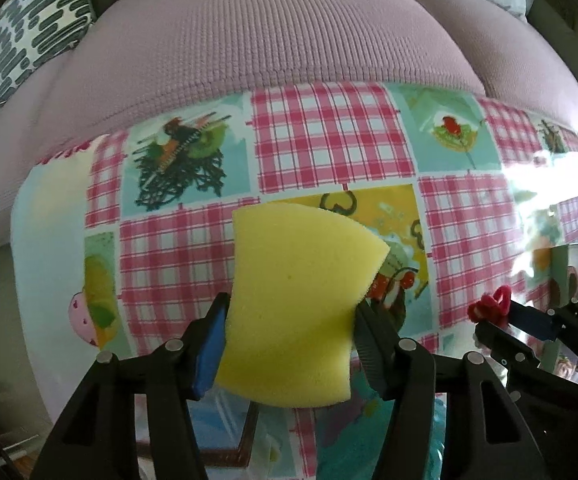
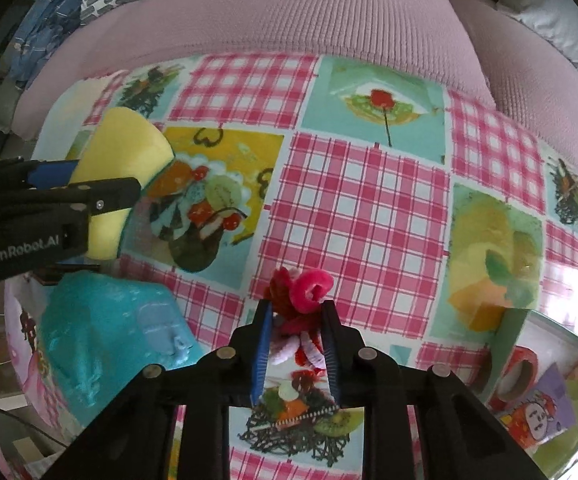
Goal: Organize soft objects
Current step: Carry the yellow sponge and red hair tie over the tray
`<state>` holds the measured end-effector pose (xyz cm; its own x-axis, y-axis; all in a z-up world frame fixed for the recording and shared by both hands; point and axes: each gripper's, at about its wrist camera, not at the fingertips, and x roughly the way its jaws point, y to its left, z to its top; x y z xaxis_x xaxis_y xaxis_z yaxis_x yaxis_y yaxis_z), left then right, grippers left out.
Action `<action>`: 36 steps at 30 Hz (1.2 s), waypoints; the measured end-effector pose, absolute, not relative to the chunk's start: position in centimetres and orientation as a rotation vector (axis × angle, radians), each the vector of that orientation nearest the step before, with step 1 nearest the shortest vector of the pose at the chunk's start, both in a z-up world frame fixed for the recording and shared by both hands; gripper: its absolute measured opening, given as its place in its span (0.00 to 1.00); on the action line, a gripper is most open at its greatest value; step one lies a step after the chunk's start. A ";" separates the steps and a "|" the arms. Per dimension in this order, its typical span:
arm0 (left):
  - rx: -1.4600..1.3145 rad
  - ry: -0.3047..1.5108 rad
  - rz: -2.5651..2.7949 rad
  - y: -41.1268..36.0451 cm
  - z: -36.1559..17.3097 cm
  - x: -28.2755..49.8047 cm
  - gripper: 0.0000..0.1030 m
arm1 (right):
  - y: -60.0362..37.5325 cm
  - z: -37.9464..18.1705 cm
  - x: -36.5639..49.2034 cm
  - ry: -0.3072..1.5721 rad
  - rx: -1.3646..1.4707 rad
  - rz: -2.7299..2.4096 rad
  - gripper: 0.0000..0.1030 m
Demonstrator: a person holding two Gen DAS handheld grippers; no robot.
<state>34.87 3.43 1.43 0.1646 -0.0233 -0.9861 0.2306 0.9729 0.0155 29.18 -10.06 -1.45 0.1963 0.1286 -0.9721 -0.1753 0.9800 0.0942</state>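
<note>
My left gripper (image 1: 289, 312) is shut on a yellow sponge (image 1: 301, 300) and holds it above the patterned tablecloth (image 1: 329, 136). The sponge also shows in the right wrist view (image 2: 125, 152), with the left gripper (image 2: 101, 184) at the left. My right gripper (image 2: 297, 308) is shut on a bundle of red and pink pipe cleaners (image 2: 301, 296), above the cloth. That bundle (image 1: 489, 308) and the right gripper (image 1: 505, 320) show at the right of the left wrist view.
A teal soft cloth (image 2: 109, 332) lies on the table at the left, below the left gripper. A box (image 2: 549, 356) holding a red tape roll (image 2: 517, 372) stands at the right edge. A pink sofa (image 1: 269, 32) with cushions lies beyond the table.
</note>
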 end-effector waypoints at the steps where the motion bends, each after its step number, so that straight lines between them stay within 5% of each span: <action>1: 0.172 1.389 -0.181 3.6 1.9 34.6 0.59 | -10.1 -1.0 28.9 1.350 -0.042 0.214 0.25; 14: 0.138 1.282 -0.180 4.1 9.8 29.1 0.58 | -10.8 4.6 24.0 1.297 -0.045 0.241 0.25; 36: 0.073 1.291 -0.199 5.5 10.3 19.2 0.58 | -11.6 6.6 15.8 1.297 -0.083 0.243 0.25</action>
